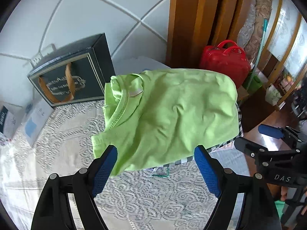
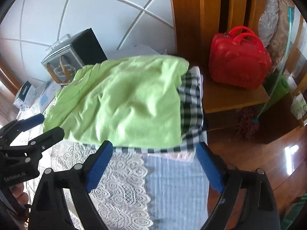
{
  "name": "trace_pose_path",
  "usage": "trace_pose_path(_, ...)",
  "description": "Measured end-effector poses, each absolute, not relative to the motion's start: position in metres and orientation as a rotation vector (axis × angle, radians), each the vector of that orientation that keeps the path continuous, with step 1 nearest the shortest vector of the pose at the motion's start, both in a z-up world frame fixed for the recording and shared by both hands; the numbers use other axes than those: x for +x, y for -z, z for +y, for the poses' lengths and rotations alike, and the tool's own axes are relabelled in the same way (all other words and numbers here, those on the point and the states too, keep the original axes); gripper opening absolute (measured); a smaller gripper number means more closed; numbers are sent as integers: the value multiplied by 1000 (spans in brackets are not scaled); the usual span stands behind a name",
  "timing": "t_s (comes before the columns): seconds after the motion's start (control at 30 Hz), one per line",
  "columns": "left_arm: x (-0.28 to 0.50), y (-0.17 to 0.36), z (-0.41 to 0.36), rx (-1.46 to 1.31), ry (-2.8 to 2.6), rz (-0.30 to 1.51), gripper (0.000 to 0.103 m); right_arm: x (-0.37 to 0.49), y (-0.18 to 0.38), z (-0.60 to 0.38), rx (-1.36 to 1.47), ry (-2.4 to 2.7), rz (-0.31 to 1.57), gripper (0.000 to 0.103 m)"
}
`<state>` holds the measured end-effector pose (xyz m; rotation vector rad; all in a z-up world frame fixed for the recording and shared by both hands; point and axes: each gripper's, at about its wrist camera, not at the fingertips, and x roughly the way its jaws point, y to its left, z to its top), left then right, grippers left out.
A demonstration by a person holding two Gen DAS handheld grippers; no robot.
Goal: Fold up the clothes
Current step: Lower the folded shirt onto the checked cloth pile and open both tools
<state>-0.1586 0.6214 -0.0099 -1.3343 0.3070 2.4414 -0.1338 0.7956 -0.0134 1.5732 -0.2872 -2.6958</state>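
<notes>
**Lime-green T-shirt lying folded on a stack, both grippers spread and empty**

A lime-green T-shirt (image 1: 168,115) lies as a compact folded rectangle on top of a black-and-white checked garment (image 2: 190,99), at the far right edge of a bed covered in a white lace bedspread (image 1: 63,147). Its ribbed neckline faces left.

The left gripper (image 1: 155,153) hovers at the shirt's near edge, jaws spread wide, holding nothing. The right gripper (image 2: 153,149) is likewise spread and empty, at the stack's near right corner.

The shirt looks like thin, light, limp jersey: it likely sags and unfolds if lifted at one point. A hold at two corners of a folded edge, pinching all layers, seems safest. Whether more folds are due, I cannot tell.

A red case (image 2: 239,65) stands beyond.
</notes>
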Motion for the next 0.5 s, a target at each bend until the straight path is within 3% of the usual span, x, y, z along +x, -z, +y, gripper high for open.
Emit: trace_pose_path(0.5, -140, 22, 625, -1346, -2399, 321, 83, -120, 21, 792, 1610, 2735, -272, 90)
